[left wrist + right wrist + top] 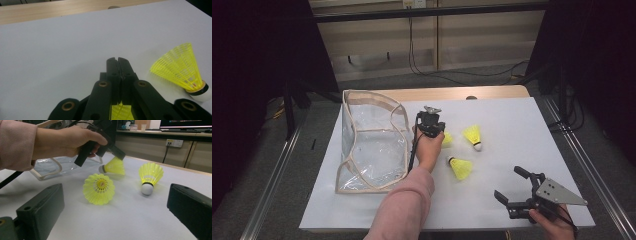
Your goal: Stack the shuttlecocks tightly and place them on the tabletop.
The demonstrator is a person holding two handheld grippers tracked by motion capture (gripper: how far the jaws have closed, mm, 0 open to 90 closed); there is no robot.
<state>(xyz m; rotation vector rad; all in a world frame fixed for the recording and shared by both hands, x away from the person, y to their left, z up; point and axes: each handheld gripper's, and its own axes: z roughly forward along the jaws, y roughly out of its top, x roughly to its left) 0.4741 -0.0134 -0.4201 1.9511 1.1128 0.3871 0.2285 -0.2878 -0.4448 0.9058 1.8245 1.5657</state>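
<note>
My left gripper (442,133) is over the middle of the white board, shut on the skirt rim of a yellow shuttlecock (446,139). In the left gripper view the jaws are pressed together with yellow mesh (121,111) showing under them. In the right gripper view that shuttlecock (113,166) hangs on its side from the left gripper (120,155), cork toward the bag. A second shuttlecock (474,136) stands on its cork to the right. A third one (460,168) lies nearer me. My right gripper (508,182) is open at the front right, with nothing between its fingers (42,207).
A clear plastic bag (372,145) with beige trim stands open at the left of the white board (512,120). The wooden table edge (462,93) runs behind the board. Metal rails flank the table on both sides.
</note>
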